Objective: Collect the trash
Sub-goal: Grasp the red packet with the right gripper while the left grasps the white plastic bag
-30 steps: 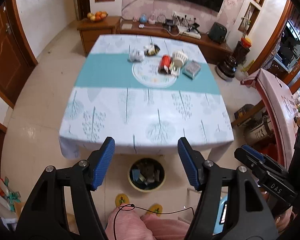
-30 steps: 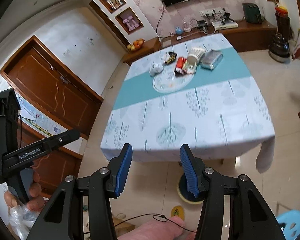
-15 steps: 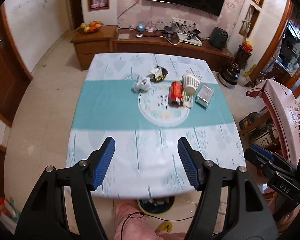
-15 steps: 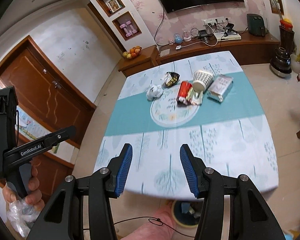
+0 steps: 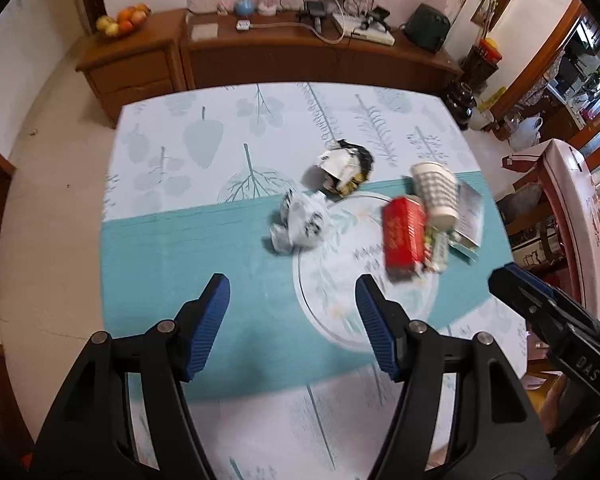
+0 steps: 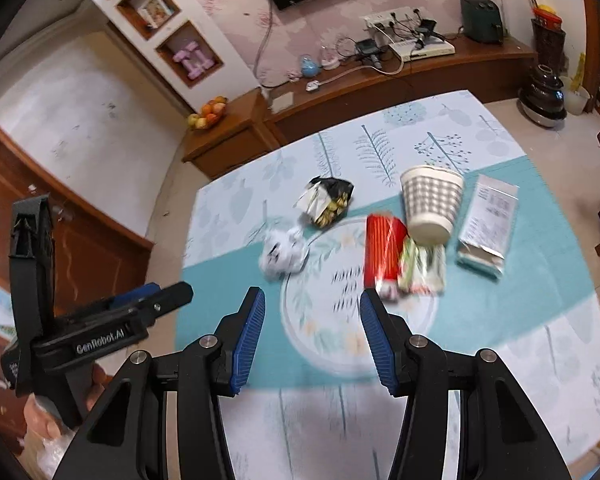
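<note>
Trash lies mid-table on a patterned cloth: a crumpled white paper ball (image 5: 299,222) (image 6: 281,254), a black and white snack bag (image 5: 342,170) (image 6: 327,200), a red packet (image 5: 403,236) (image 6: 382,252), a checked paper cup (image 5: 436,194) (image 6: 431,202) on its side, a green-white wrapper (image 6: 422,266) and a silver pouch (image 6: 488,226). My left gripper (image 5: 292,316) hovers open over the teal band, short of the paper ball. Open too, my right gripper (image 6: 312,332) hangs above the round white print (image 6: 320,320), nothing between its fingers.
A wooden sideboard (image 5: 260,56) with fruit (image 5: 122,20) and cables runs behind the table. Pots (image 6: 544,96) stand on the floor at the right. A brown door (image 6: 60,216) is at the left. A hand (image 6: 44,424) holds the left gripper's handle.
Both grippers have swept forward from beyond the table's near edge to above its middle, and sunk lower. The trash now looms much closer. The bin under the table has dropped out of view.
</note>
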Tool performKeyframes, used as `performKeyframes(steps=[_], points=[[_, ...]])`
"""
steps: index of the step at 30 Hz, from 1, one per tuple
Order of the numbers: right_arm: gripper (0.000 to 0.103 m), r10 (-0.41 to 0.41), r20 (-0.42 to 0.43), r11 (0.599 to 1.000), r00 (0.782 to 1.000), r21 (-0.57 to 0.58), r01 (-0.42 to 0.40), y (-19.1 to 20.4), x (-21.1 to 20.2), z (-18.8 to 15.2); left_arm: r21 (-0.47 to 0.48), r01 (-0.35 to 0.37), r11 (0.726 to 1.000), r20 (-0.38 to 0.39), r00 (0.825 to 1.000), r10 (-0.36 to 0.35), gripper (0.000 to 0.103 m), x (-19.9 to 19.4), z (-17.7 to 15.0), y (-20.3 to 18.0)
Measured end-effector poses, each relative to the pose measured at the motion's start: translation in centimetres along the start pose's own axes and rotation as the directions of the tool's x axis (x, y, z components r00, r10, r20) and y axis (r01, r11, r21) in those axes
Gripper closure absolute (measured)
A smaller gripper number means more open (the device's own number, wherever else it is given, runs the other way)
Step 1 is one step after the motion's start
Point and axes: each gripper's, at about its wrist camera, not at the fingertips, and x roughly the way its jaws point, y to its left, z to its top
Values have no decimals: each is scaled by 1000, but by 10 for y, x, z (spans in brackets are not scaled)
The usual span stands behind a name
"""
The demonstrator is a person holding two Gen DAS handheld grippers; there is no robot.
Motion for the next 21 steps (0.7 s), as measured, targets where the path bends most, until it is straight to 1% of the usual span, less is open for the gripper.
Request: performKeyframes(steps=[4,7,8,13,15,21], points=[[52,-84,-49,996,995,20,86,-7,73,32,-9,24,1000,-45,999,-25,40,52,21,9],[52,-124,-88,991,988,44,128,-22,115,41,-13,31,999,-83,996,-32,40,87,32,13],[52,-131,-96,989,987,49,136,-30,120,36,-11,32,999,-96,995,-33,40,98,34,14],[52,-191,-143,979,971,39,199,-47,164,43,6,44,999,-146,988,-43,40,140,42,12],[52,-225,-160,972,961,25,232,-51,174,43,10,53,999,-156,986,-51,40,146,41,9],[52,-234,-219,967,947,52,250,-67,196,35,20,63,998,-184,981,-59,40,164,44,-2]])
